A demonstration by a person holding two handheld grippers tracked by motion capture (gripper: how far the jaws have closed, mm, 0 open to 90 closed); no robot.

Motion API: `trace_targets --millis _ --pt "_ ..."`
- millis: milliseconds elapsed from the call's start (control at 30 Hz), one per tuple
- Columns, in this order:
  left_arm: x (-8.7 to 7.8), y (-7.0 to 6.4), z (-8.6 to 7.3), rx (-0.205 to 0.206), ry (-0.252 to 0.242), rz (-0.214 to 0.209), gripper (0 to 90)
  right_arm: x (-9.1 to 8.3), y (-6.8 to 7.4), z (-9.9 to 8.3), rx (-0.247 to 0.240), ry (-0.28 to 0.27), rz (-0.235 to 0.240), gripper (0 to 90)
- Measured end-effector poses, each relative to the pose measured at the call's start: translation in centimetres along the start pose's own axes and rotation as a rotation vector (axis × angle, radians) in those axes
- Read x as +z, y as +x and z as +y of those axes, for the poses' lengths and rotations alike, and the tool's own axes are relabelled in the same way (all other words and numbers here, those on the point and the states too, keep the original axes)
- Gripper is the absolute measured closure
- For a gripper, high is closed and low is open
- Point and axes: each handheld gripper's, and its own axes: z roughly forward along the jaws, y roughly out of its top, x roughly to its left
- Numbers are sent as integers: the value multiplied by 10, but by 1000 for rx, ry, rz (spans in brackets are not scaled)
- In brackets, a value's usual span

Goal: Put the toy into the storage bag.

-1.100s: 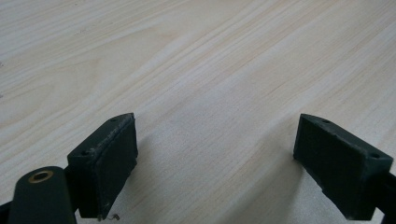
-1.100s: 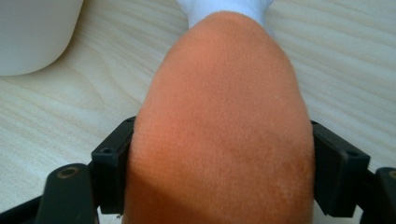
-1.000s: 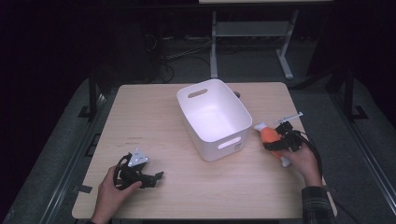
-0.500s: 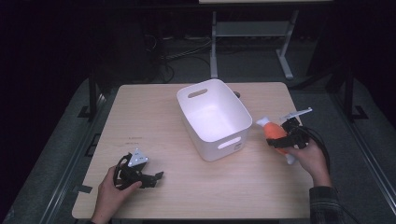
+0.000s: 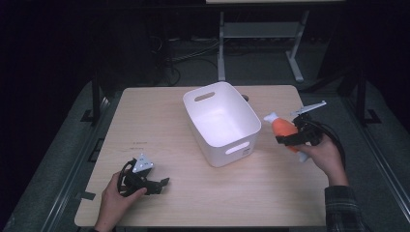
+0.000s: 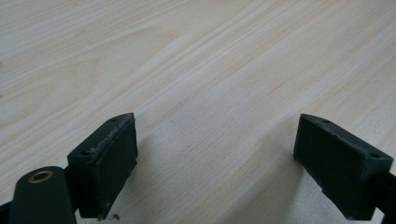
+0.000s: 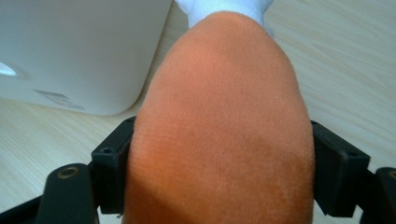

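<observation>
Pinching orange plush toy [image 5: 284, 129]: right tongs [image 5: 292, 139] | left tongs [image 5: 162, 182] spread | white bin [image 5: 221, 123] bare

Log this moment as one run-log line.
right tool: shut on orange plush toy, raised beside white bin | left tool: open, resting on table, nothing between its jaws | bin: nothing visible inside

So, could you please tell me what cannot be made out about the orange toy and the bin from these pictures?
- Orange toy: its lower end is cut off by the bottom edge of the right gripper view; in the high view the right gripper covers it.
- White bin: its floor near the front is hidden by its own wall in the high view.
- Label on the bin: too small to read.
</observation>
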Motion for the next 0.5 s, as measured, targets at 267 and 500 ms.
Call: trace_targets --millis 267,500 --pt "0 0 0 1 1 0 127 -11 4 16 -27 -20 11 222" --pt "0 0 0 2 1 0 127 -20 10 31 -48 -42 23 222"
